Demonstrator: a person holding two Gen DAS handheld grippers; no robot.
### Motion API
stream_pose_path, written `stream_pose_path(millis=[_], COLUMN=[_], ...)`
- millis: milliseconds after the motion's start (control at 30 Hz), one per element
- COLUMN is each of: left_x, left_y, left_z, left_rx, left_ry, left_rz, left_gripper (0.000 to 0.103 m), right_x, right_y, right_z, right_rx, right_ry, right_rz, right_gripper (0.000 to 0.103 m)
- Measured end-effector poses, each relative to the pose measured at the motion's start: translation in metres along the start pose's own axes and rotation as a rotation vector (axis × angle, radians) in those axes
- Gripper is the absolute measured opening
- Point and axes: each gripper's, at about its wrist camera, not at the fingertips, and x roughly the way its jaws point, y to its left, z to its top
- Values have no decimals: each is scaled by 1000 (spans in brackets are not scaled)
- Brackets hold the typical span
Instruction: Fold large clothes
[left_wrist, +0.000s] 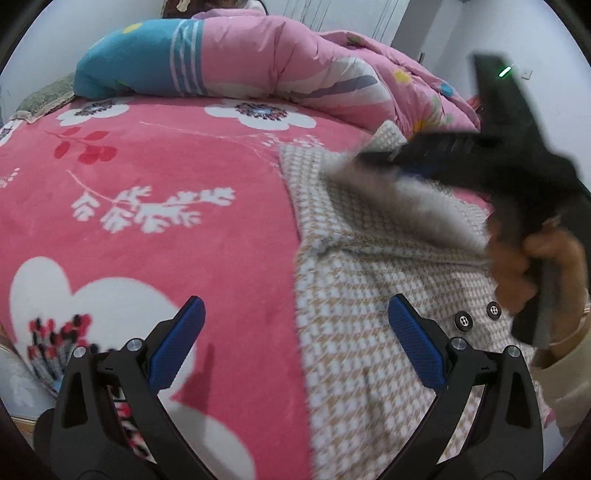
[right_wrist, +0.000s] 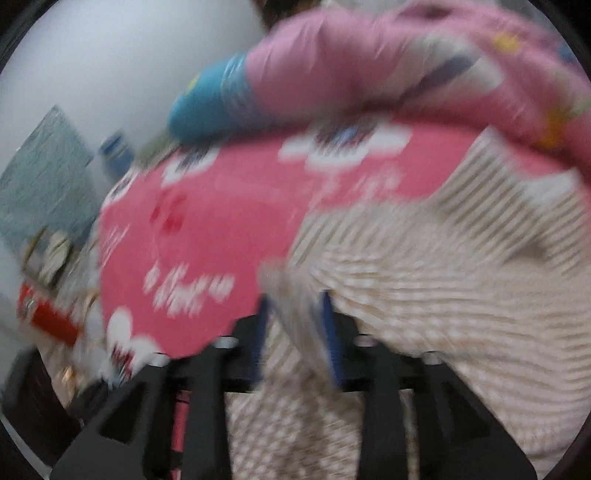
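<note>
A beige-and-white houndstooth coat (left_wrist: 369, 280) with a pale fur collar (left_wrist: 417, 210) and black buttons (left_wrist: 463, 320) lies on the right part of the bed. My left gripper (left_wrist: 295, 306) hovers open above the coat's left edge, nothing between its blue pads (left_wrist: 177, 343). A hand (left_wrist: 517, 266) holds my right gripper (left_wrist: 369, 158), blurred, low over the collar. In the right wrist view the coat (right_wrist: 443, 277) fills the lower right. There my right gripper (right_wrist: 295, 328) shows its fingers apart, with a loose fold of the coat between them.
A pink blanket (left_wrist: 166, 206) with white flowers covers the bed. A rolled pink quilt (left_wrist: 277, 55) with a blue end lies along the far side. Bedside clutter and a red box (right_wrist: 48, 317) stand beyond the bed's left edge, in front of a white wall (right_wrist: 110, 66).
</note>
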Motion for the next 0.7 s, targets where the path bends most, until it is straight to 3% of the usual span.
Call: stream_pose_path(millis=[33, 133, 267, 333, 467, 533, 600, 633, 700], left_x=[3, 21, 62, 94, 155, 203, 244, 242, 283], left_y=[-6, -34, -82, -105, -123, -139, -148, -127, -131], left_z=[6, 31, 84, 116, 169, 201, 229, 225, 251], left_rx=[4, 34, 79, 79, 54, 13, -35, -51, -96], left_ry=[-5, -31, -70, -81, -48, -8, 38, 57, 121], left_rz=[-1, -10, -44, -77, -105, -120, -119, -112, -82], left_gripper=[96, 96, 96, 95, 72, 68, 65, 64, 55], right_x=[4, -12, -65, -101, -157, -178, -187, -189, -187], right_y=[0, -10, -51, -86, -157, -203, -235, -249, -275], right_z=[-2, -5, -10, -16, -32, -42, -48, -51, -56], right_rx=[10, 23, 64, 93, 156, 247, 313, 339, 380], right_ry=[18, -7, -89, -137, -208, -218, -216, -210, -188], right_rz=[22, 86, 107, 47, -177, -256, -278, -295, -328], right_gripper=[59, 71, 74, 74, 74, 74, 74, 74, 74])
